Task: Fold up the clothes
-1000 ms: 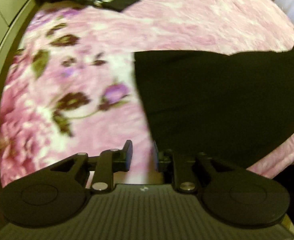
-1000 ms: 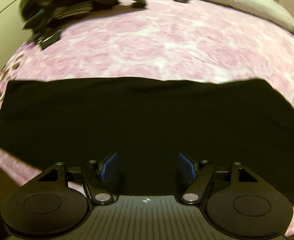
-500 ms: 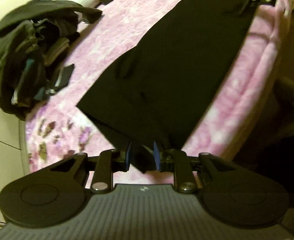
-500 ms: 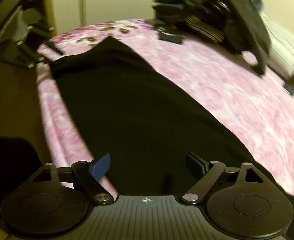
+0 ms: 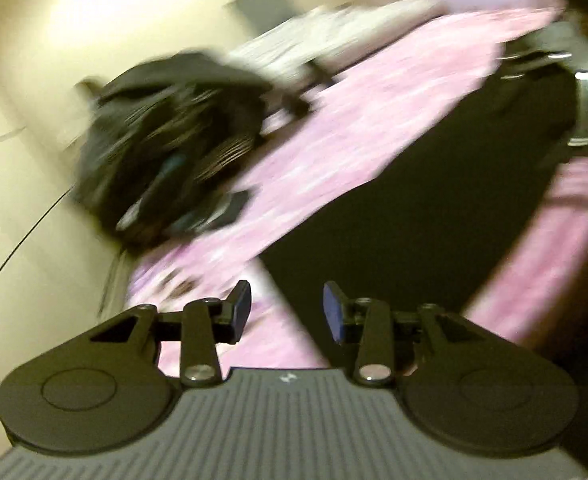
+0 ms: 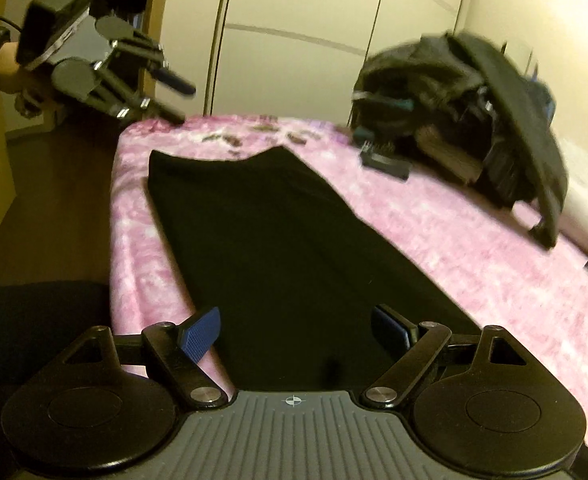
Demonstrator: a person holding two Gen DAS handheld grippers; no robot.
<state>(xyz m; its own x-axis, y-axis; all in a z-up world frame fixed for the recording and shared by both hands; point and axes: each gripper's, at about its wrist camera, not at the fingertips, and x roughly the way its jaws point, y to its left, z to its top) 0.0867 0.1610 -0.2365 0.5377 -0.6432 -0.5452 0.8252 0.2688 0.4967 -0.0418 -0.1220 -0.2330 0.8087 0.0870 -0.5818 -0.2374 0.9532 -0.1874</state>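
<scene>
A pink floral blanket (image 6: 434,236) covers the bed, pale wardrobe doors (image 6: 294,20) stand behind it, and a heap of dark clothes (image 6: 466,120) waits on the far side. Stretched along the near edge lies the black garment (image 6: 277,248), flat and already narrowed into a long strip.

Now the hands take up station, one at each end! The right gripper (image 6: 294,332) sits low over the near end of the strip, jaws spread wide, cloth beneath them but nothing pinched. At the far end, seen from the right wrist, the left gripper (image 6: 169,96) hovers just off the corner of the bed, clear of the fabric. Its own view is heavily blurred, yet its blue pads (image 5: 332,312) stand parted with only blanket and the cloth's edge showing between them: released, holding nothing.

By my reading this is the gap between folds: the lengthwise fold looks done, the end-to-end fold is to come. The next move calls for each gripper to drop onto its end, bite a clean edge through every layer, then carry one end over the other.

Against a second ago, the left jaws, then nearly closed, have just been opening, and both views have swung from facing the strip's side to sighting along it.
</scene>
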